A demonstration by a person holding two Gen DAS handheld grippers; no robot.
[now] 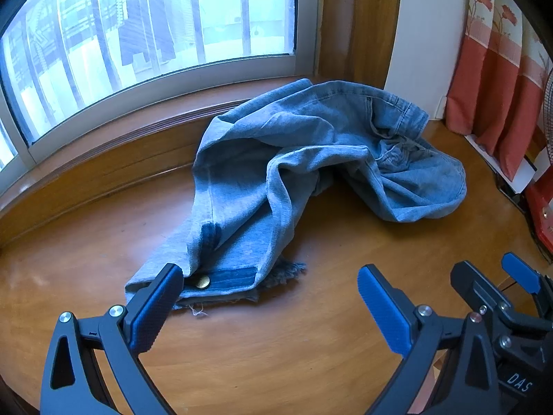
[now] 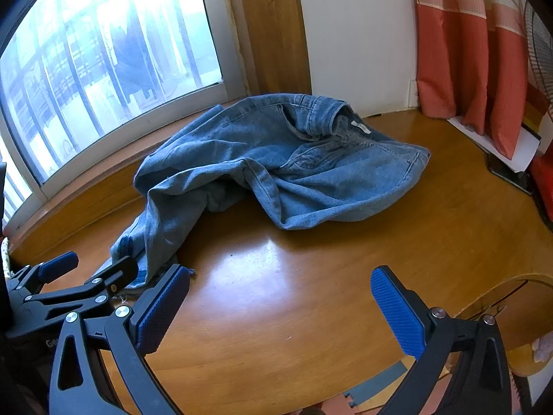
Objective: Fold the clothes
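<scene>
A pair of light blue jeans [image 1: 276,173] lies crumpled on the wooden table [image 1: 311,328], waistband toward the wall and a frayed leg hem with a brass button [image 1: 202,281] nearest me. My left gripper [image 1: 269,283] stands open just short of that hem, its left finger [image 1: 155,311] beside the cloth. In the right wrist view the jeans [image 2: 276,166] spread across the middle, and my right gripper [image 2: 280,287] stands open over bare wood to the right of the hem. The left gripper [image 2: 90,269] shows at the lower left there, its fingers at the hem.
A window [image 1: 138,34] with a wooden sill runs along the back left. A white wall panel [image 2: 356,34] and a red and cream curtain [image 2: 477,52] stand at the back right. A red object [image 1: 539,214] sits at the right edge.
</scene>
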